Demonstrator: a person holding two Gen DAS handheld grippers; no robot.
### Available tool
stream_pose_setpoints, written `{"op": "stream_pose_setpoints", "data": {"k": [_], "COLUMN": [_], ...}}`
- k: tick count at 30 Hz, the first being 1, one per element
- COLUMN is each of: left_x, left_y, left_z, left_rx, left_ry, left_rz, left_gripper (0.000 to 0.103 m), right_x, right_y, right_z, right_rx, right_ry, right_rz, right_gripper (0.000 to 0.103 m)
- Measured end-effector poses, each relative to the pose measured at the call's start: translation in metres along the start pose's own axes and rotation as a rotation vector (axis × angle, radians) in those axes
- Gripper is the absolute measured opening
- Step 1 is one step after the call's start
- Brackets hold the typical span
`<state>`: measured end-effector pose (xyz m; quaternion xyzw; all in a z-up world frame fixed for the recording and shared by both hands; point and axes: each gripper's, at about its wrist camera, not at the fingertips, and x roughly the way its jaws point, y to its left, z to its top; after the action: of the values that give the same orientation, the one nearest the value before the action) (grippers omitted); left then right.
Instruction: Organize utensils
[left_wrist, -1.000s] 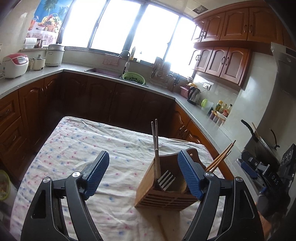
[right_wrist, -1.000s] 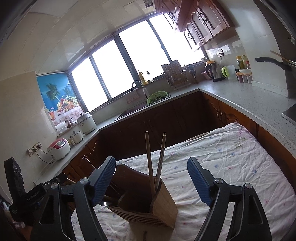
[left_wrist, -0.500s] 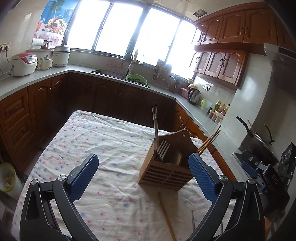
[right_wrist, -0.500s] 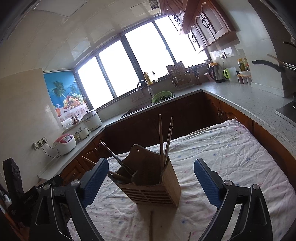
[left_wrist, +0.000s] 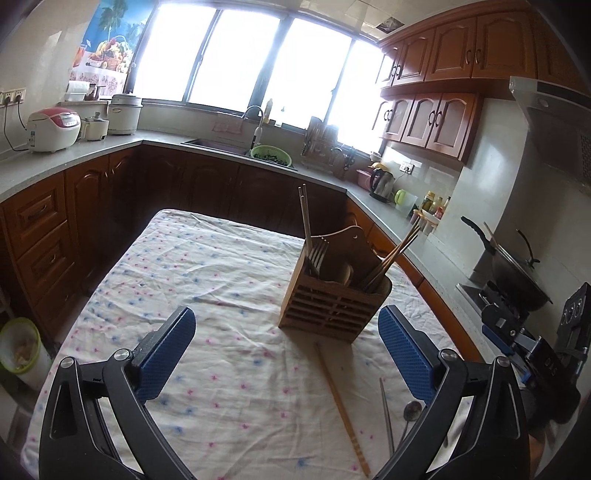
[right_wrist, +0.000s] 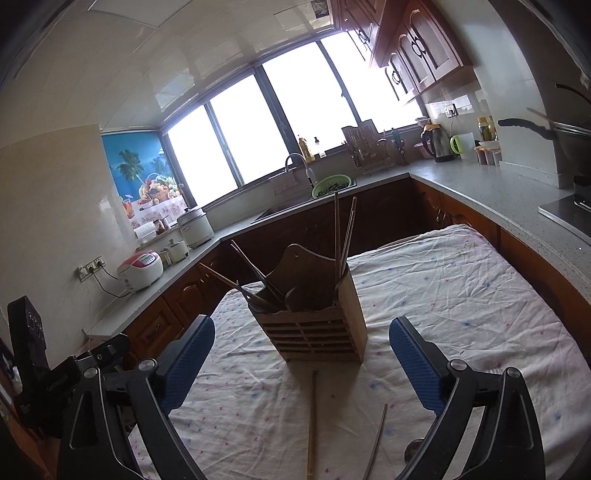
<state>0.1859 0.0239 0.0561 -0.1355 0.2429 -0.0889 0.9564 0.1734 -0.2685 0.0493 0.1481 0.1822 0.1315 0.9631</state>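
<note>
Slatted wood holder (left_wrist: 334, 302) – matt; creased cotton-like tablecloth (left_wrist: 207, 280); bamboo chopstick (left_wrist: 341, 402); textured blue claw pads (left_wrist: 168, 354).

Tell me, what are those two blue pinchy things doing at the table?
A person is tidying utensils with two hand-held grippers. The left gripper and right gripper are both open and empty, above the flowered tablecloth. The slatted wooden utensil holder already has chopsticks and a metal fork inside. A long wooden chopstick, a thin metal chopstick and a metal spoon lie on the cloth, not yet put away.
</note>
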Motion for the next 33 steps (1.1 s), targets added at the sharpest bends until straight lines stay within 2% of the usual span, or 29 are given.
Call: {"op": "stream_pose_setpoints", "data": {"k": [6,12,16,19,22,26,33], "left_x": [-0.017,-0.035,-0.052,-0.062,-0.061,-0.064,-0.076], "left_y": [0.001,0.001,-0.002,-0.010,-0.016,-0.014,-0.012], "left_z": [-0.016,-0.036,-0.050,-0.064,-0.074,-0.085,-0.094], "left_rx": [0.015,0.037,0.073,0.136,0.181,0.183,0.181], "left_ry": [0.000,-0.029,-0.077,-0.111,-0.085,-0.077,-0.107], "left_rz": [0.013,0.060,0.092,0.140,0.167,0.175,0.203], "left_gripper": [0.101,0.101,0.103,0.103,0.103,0.103,0.103], "right_x": [-0.016,-0.039,-0.057,-0.064,-0.065,-0.064,-0.077], "right_y": [0.007,0.019,0.029,0.037,0.039,0.036,0.029], "right_z": [-0.013,-0.031,-0.046,-0.060,-0.075,-0.091,-0.102], "right_rx": [-0.024,-0.079,-0.154,-0.219,-0.256,-0.255,-0.266], "right_ry": [-0.006,-0.048,-0.095,-0.113,-0.104,-0.086,-0.145], "right_rz": [-0.001,-0.007,-0.018,-0.037,-0.054,-0.060,-0.080], "right_gripper": [0.097,0.100,0.102,0.103,0.103,0.103,0.103]}}
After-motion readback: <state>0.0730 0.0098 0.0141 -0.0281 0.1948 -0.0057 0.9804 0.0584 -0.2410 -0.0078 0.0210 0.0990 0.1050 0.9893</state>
